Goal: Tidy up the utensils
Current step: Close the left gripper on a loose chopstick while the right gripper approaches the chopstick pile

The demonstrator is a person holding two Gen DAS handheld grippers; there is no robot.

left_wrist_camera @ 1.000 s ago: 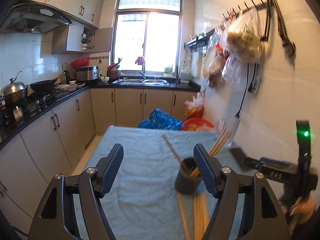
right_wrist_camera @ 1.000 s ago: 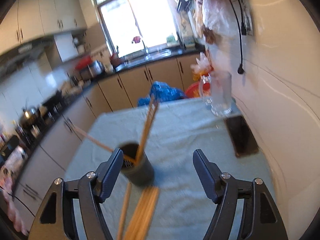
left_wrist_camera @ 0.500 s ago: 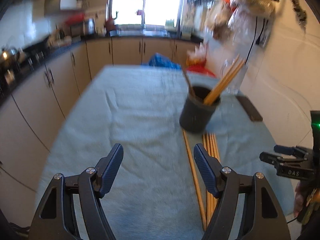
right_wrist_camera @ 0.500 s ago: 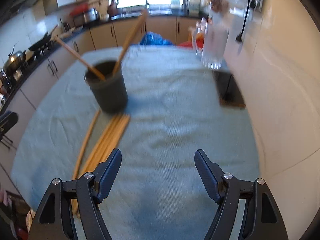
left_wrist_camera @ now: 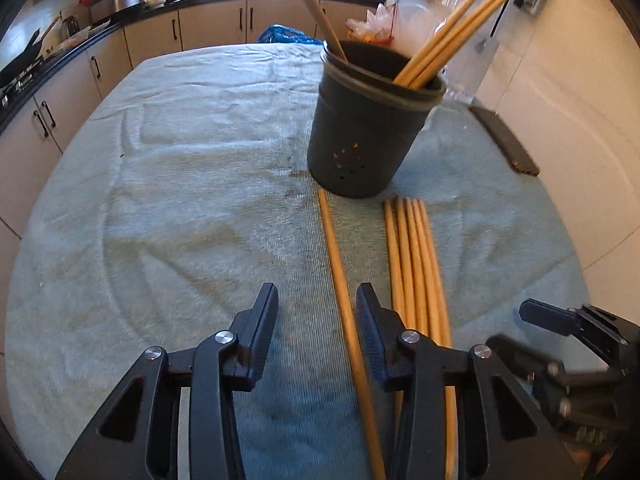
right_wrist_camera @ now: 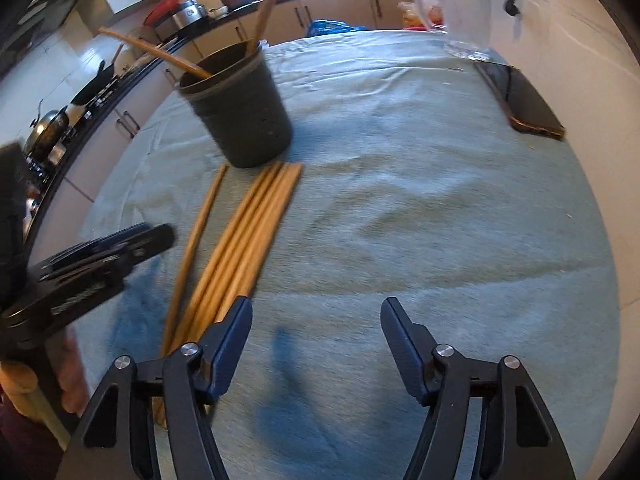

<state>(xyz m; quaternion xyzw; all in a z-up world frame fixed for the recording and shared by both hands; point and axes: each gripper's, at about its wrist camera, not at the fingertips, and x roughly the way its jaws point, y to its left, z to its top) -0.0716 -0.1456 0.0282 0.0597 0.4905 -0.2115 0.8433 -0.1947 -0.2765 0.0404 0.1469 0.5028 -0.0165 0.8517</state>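
Loose chopsticks first: a single chopstick (left_wrist_camera: pixel 340 276) lies on the towel-covered counter (left_wrist_camera: pixel 168 184), running from the foot of the dark holder (left_wrist_camera: pixel 368 128) back toward the camera, and just to its right lies a tight bundle of chopsticks (left_wrist_camera: pixel 414 264), side by side and pointing at that same holder. Several chopsticks already stand in the holder (right_wrist_camera: pixel 240 108), leaning on its rim, so the job looks partly done. The left claw (left_wrist_camera: pixel 316 312) is low over the single stick, its jaws partly open with the stick lying between them, gripping nothing yet; that placement reads as a line-up for a pinch. The right claw (right_wrist_camera: pixel 316 328) hangs wide open and empty over bare towel, just right of the bundle (right_wrist_camera: pixel 248 236), probably waiting its turn. Farther off, a glass mug (right_wrist_camera: pixel 460 12) and a phone (right_wrist_camera: pixel 520 96) lie by the wall, well clear.
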